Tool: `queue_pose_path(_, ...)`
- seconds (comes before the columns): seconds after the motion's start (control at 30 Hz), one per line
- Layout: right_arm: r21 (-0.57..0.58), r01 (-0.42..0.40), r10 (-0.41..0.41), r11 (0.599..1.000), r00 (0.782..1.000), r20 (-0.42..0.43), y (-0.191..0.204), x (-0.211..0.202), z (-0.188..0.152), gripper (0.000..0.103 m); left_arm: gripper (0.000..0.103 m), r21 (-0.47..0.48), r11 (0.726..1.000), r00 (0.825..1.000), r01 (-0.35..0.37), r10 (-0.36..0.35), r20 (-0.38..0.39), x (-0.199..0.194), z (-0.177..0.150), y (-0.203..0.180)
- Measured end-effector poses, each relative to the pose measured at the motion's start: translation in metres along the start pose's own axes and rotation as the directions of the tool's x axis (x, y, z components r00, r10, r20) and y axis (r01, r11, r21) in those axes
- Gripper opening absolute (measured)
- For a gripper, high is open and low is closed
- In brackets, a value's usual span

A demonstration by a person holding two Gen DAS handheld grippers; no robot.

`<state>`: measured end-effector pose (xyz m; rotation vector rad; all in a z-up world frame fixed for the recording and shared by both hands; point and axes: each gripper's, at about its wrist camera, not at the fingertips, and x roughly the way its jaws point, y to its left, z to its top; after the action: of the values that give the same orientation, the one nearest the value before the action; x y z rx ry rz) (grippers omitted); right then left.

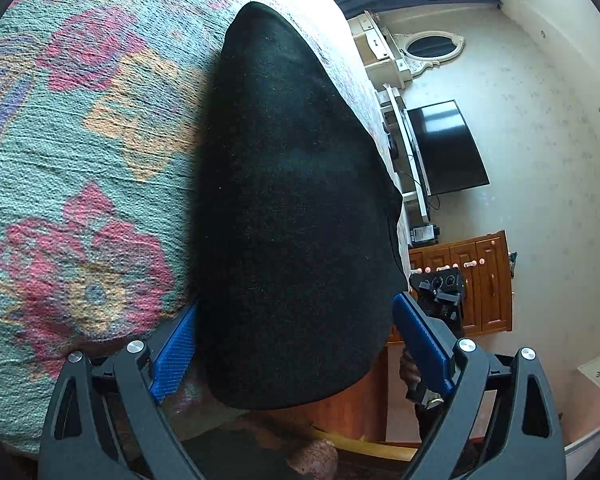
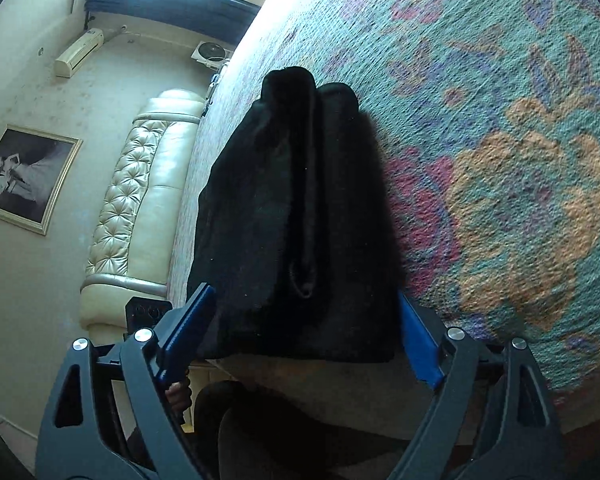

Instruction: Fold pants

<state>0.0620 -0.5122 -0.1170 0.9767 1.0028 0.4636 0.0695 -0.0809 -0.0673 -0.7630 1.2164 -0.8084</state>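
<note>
We are holding our left gripper (image 1: 296,344) and right gripper (image 2: 306,334) with jaws spread wide, each straddling the near end of the black pants (image 1: 292,208), which are lying folded on the floral bedspread (image 1: 80,152), near its edge

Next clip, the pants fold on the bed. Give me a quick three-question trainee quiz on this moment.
1. True or false: the left gripper is shut on the black pants.
2. What do the pants lie on? A) wooden floor B) floral bedspread C) sofa
3. Fill in: the right gripper has its jaws ____ on either side of the pants' near edge.

Key: 1 false; 2 B; 3 open
</note>
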Motion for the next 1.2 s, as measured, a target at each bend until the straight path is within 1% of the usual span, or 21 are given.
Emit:
queue_pose_path(0.03, -0.024, 0.017, -0.017, 1.000, 1.000, -0.002, 0.005, 0.004, -0.002, 0.083, 0.090, -0.004, 1.000, 1.000, -0.001, 0.001, 0.006, 0.001, 0.000, -0.001)
queue_pose_path(0.07, -0.048, 0.045, -0.045, 0.998, 0.999, -0.003, 0.009, 0.006, -0.004, 0.075, 0.085, -0.007, 1.000, 1.000, -0.007, 0.007, 0.012, 0.000, -0.004, 0.000)
queue_pose_path(0.1, -0.066, 0.072, -0.072, 0.995, 0.997, -0.002, 0.010, 0.008, -0.005, 0.067, 0.066, -0.014, 0.999, 0.999, -0.034, 0.035, 0.009, 0.001, -0.005, 0.001)
queue_pose_path(0.13, -0.071, 0.080, -0.080, 0.994, 0.997, 0.003, 0.009, 0.008, -0.006, 0.063, 0.057, -0.028, 0.998, 0.998, -0.059, 0.059, 0.005, 0.003, -0.006, 0.002)
queue_pose_path(0.17, -0.066, 0.071, -0.071, 0.995, 0.997, 0.005, 0.007, 0.008, -0.007, 0.057, 0.054, -0.041, 0.997, 0.998, -0.059, 0.060, 0.007, 0.003, -0.007, 0.004)
queue_pose_path(0.2, -0.063, 0.063, -0.063, 0.996, 0.998, 0.007, 0.005, 0.008, -0.007, 0.054, 0.049, -0.044, 0.998, 0.998, -0.055, 0.055, 0.013, 0.001, -0.008, 0.006)
queue_pose_path(0.23, -0.065, 0.063, -0.062, 0.996, 0.998, 0.012, 0.005, 0.008, -0.008, 0.053, 0.045, -0.046, 0.997, 0.998, -0.062, 0.063, 0.013, 0.000, -0.008, 0.006)
queue_pose_path(0.33, -0.074, 0.065, -0.063, 0.995, 0.998, 0.022, 0.001, 0.006, -0.008, 0.050, 0.039, -0.037, 0.995, 0.995, -0.095, 0.096, 0.022, -0.004, -0.008, 0.003)
queue_pose_path(0.43, -0.076, 0.057, -0.054, 0.996, 0.998, 0.035, 0.004, 0.007, -0.009, 0.046, 0.034, 0.037, 0.985, 0.985, -0.169, 0.168, 0.043, -0.007, -0.009, -0.013)
queue_pose_path(0.5, -0.082, 0.055, -0.051, 0.995, 0.998, 0.045, 0.008, 0.009, -0.009, 0.043, 0.033, 0.064, 0.977, 0.978, -0.203, 0.200, 0.058, -0.009, -0.010, -0.020)
queue_pose_path(0.67, -0.095, 0.065, -0.061, 0.993, 0.997, 0.052, 0.036, 0.024, -0.008, 0.039, 0.031, 0.068, 0.973, 0.973, -0.223, 0.218, 0.074, -0.014, -0.010, -0.021)
queue_pose_path(0.93, -0.098, 0.069, -0.066, 0.993, 0.997, 0.038, 0.054, 0.042, -0.006, 0.039, 0.031, 0.075, 0.966, 0.966, -0.248, 0.241, 0.093, -0.026, -0.011, -0.010)
queue_pose_path(1.1, -0.114, 0.067, -0.066, 0.991, 0.998, 0.012, 0.060, 0.060, -0.008, 0.039, 0.031, 0.061, 0.958, 0.956, -0.281, 0.273, 0.109, -0.041, -0.011, -0.006)
queue_pose_path(1.2, -0.123, 0.061, -0.063, 0.991, 0.998, -0.009, 0.068, 0.075, -0.009, 0.039, 0.031, 0.073, 0.945, 0.943, -0.319, 0.308, 0.124, -0.054, -0.011, -0.005)
